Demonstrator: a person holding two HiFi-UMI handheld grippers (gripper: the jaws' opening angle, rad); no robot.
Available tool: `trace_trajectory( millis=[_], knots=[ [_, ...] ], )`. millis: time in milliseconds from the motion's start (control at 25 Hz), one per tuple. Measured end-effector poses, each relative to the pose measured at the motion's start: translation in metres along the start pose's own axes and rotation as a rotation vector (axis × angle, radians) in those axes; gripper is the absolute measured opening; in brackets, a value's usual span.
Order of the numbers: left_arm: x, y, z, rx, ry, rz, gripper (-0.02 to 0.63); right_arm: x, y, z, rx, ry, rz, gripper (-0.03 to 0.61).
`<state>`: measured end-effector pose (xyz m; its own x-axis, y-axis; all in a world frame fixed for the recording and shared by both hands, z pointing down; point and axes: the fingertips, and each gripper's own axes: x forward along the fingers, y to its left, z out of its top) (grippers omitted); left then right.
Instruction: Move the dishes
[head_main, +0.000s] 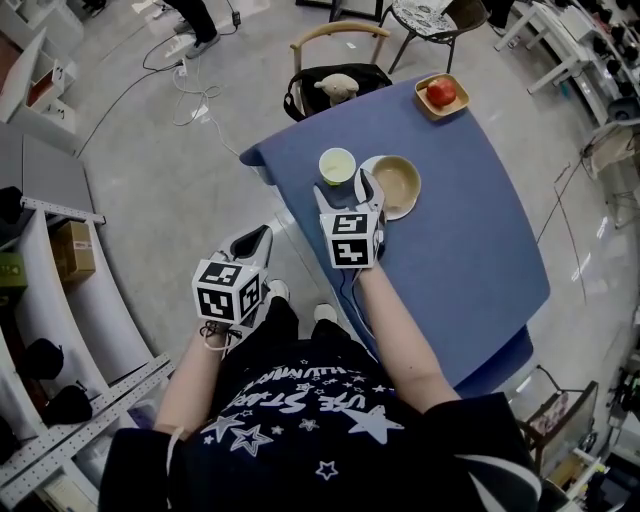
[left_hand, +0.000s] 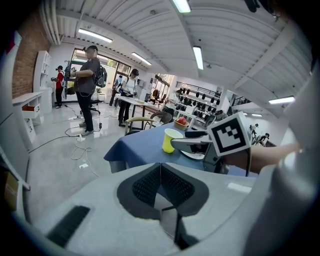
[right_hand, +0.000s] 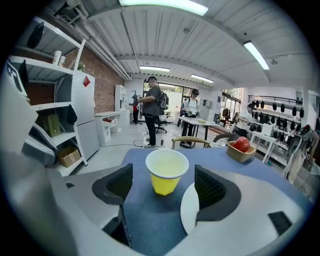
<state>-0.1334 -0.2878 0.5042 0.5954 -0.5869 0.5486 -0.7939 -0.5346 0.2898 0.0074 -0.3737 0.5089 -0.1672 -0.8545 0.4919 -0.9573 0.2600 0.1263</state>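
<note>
On the blue table a yellow paper cup stands next to a tan bowl that rests on a white plate. My right gripper hovers just short of the cup, open, with the cup straight ahead between its jaws and the plate's rim by the right jaw. Nothing is held. My left gripper hangs off the table's left side over the floor, jaws shut together and empty. From it I see the cup and the right gripper.
A small wooden tray holding a red apple sits at the table's far corner. A chair with a bag and a plush toy stands behind the table. Cables lie on the floor at left, shelving along the left wall. People stand far off.
</note>
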Motion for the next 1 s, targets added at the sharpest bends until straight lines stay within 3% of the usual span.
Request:
trace_trajectory(
  millis=[160, 320, 520, 760, 1000],
  knots=[
    [-0.002, -0.012, 0.002, 0.0, -0.016, -0.001, 0.02, -0.034, -0.016, 0.009, 0.042, -0.051, -0.003, 0.365],
    [-0.001, -0.027, 0.005, -0.003, -0.028, -0.007, 0.02, -0.064, -0.063, 0.011, 0.084, -0.076, -0.058, 0.364],
    [0.001, -0.042, 0.015, 0.028, -0.046, -0.003, 0.02, -0.078, -0.125, -0.001, 0.141, -0.009, -0.094, 0.299],
    [0.01, -0.054, 0.02, 0.062, -0.058, 0.003, 0.02, -0.064, -0.157, -0.026, 0.271, 0.109, 0.037, 0.251],
    [0.021, -0.06, 0.016, 0.057, -0.037, 0.005, 0.02, -0.041, -0.168, -0.054, 0.254, 0.22, 0.055, 0.229]
  ],
)
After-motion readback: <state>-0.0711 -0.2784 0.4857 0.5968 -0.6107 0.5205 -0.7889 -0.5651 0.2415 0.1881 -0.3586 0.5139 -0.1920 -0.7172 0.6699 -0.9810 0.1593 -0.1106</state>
